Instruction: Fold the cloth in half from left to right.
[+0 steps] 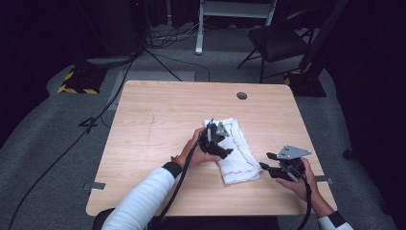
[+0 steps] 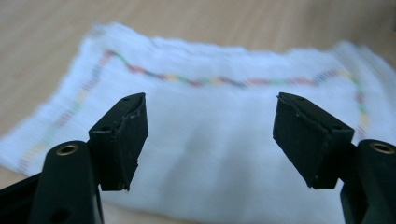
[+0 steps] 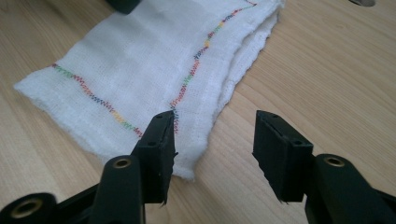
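Both grippers I hold spread: left gripper [image 1: 216, 139] over the folded white cloth [image 1: 237, 153], right gripper [image 1: 273, 165] just beside its near corner, nothing pinched. I see soft woven cotton with rainbow zigzag stitching, lying rectangular on the pale wood-grain table [image 1: 158, 124].

- High view: the wooden table [image 1: 158, 143] is evenly lit from above, while the floor and room around it fall off to near black at 9, 3 and 12 o'clock.
- The picture is soft and low in detail; a faint shadow lies under the hands.
- Left gripper view: the white cloth [image 2: 210, 140] is blurred, its coloured stitching smeared toward 12 o'clock; the near jaws are sharper.
- Right gripper view: crisp and bright, weave and wood grain clear, no glare.
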The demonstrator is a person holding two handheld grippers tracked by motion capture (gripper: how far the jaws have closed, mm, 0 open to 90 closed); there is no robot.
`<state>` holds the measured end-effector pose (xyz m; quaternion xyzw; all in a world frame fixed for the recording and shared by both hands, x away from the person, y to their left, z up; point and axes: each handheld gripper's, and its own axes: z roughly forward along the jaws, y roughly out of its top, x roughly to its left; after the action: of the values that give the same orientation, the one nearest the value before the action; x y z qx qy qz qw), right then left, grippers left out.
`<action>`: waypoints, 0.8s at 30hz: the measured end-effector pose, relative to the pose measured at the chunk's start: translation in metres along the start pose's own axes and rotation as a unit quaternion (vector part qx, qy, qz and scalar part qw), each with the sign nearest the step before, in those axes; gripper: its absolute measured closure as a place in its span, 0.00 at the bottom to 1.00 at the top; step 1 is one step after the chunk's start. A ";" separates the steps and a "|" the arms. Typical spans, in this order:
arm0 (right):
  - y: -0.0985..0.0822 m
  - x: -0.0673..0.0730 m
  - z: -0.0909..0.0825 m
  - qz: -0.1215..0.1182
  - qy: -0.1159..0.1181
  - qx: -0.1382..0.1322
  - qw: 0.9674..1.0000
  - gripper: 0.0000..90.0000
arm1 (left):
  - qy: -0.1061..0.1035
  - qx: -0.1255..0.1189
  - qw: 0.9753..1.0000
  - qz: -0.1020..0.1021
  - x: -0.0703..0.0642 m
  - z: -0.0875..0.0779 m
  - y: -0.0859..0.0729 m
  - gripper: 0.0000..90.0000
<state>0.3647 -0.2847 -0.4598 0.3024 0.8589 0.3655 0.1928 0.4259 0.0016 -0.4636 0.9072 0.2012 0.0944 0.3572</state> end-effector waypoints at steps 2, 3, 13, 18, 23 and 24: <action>0.000 -0.002 0.004 -0.001 -0.001 0.007 1.000 0.52 | -0.009 0.013 1.000 0.012 -0.011 0.001 -0.007 0.30; 0.000 -0.005 0.011 -0.002 0.000 0.016 1.000 0.49 | -0.015 0.018 1.000 0.017 -0.019 0.002 -0.011 0.30; -0.005 -0.004 0.030 -0.014 0.009 0.052 0.998 0.46 | -0.036 0.026 0.999 0.014 -0.029 0.013 -0.025 0.31; -0.008 0.005 0.031 -0.015 0.025 0.050 0.998 0.48 | -0.035 0.030 0.999 0.014 -0.029 0.006 -0.032 0.31; -0.006 0.017 0.031 -0.030 0.038 0.052 0.997 0.48 | -0.032 0.036 0.999 0.020 -0.030 -0.004 -0.041 0.31; -0.005 0.021 0.031 -0.032 0.044 0.053 0.997 0.48 | -0.030 0.035 0.999 0.021 -0.030 -0.007 -0.045 0.31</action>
<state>0.3643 -0.2571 -0.4864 0.2684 0.8939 0.3262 0.1498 0.3838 0.0225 -0.4900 0.9256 0.1742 0.0673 0.3293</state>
